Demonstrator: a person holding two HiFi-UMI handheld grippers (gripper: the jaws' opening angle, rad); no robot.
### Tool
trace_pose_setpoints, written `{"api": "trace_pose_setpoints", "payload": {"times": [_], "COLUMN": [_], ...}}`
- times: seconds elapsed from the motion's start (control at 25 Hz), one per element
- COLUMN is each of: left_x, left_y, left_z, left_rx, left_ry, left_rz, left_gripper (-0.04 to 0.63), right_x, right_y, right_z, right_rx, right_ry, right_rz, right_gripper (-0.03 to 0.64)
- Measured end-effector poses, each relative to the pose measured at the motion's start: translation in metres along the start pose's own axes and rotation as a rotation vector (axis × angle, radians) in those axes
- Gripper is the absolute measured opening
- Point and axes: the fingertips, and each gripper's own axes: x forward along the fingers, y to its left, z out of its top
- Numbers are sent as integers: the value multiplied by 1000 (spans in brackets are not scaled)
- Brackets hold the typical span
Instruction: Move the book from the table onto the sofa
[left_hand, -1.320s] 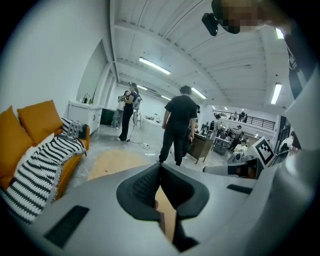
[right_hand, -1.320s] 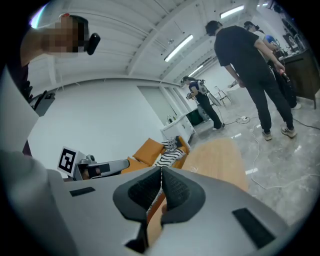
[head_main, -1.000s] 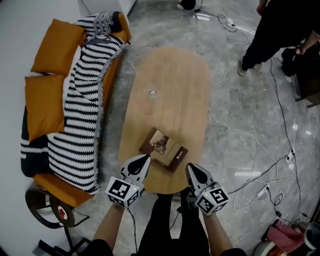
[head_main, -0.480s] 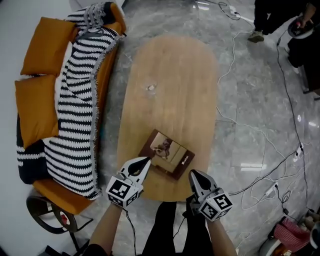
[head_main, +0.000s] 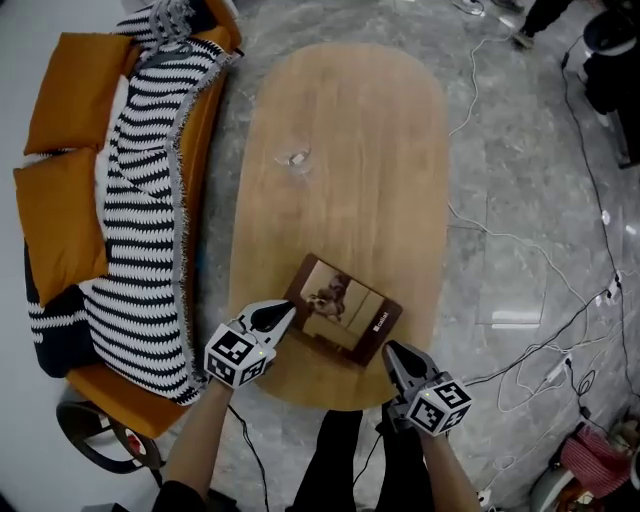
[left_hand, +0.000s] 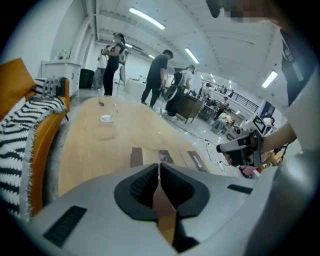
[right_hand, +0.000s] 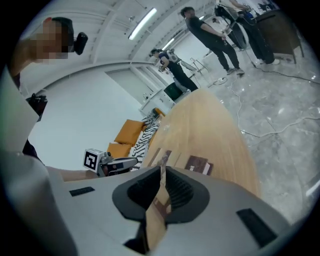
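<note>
A brown book (head_main: 345, 309) with a picture on its cover lies flat near the near end of the oval wooden table (head_main: 345, 130). My left gripper (head_main: 287, 311) is shut and empty, its tip right at the book's left corner; whether it touches I cannot tell. My right gripper (head_main: 391, 350) is shut and empty, just off the book's near right corner. In the left gripper view the book (left_hand: 197, 159) shows just past the shut left gripper (left_hand: 159, 165). In the right gripper view the book (right_hand: 198, 164) lies beyond the shut right gripper (right_hand: 162, 161). The orange sofa (head_main: 62, 90) stands left of the table.
A black-and-white striped blanket (head_main: 140, 215) drapes the sofa's seat beside orange cushions. A small clear object (head_main: 296, 158) sits mid-table. Cables (head_main: 520, 250) run over the marble floor at right. Several people (left_hand: 159, 75) stand far off past the table's far end.
Both grippers have come down toward the table's near end. The left tip now sits at the book's left corner, the right one by its near right corner. Jaws stayed shut.
</note>
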Motion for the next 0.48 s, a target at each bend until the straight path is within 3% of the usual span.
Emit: {"api": "trace_pose_setpoints", "payload": {"times": [0.2, 0.32, 0.48], "left_x": [15, 23, 33], "left_y": [24, 34, 42], "left_z": [-19, -26, -33], "left_rx": [-44, -68, -113], "left_ry": [103, 169, 233], "left_rz": [-96, -155, -226], "left_gripper": [21, 76, 101], "right_x": [7, 12, 19], "right_y": [-25, -35, -46], "right_z": [-23, -32, -39], "right_rx": [113, 163, 196], "right_ry": [21, 24, 27], "right_rz": [-16, -22, -37], "right_gripper": [51, 79, 98]}}
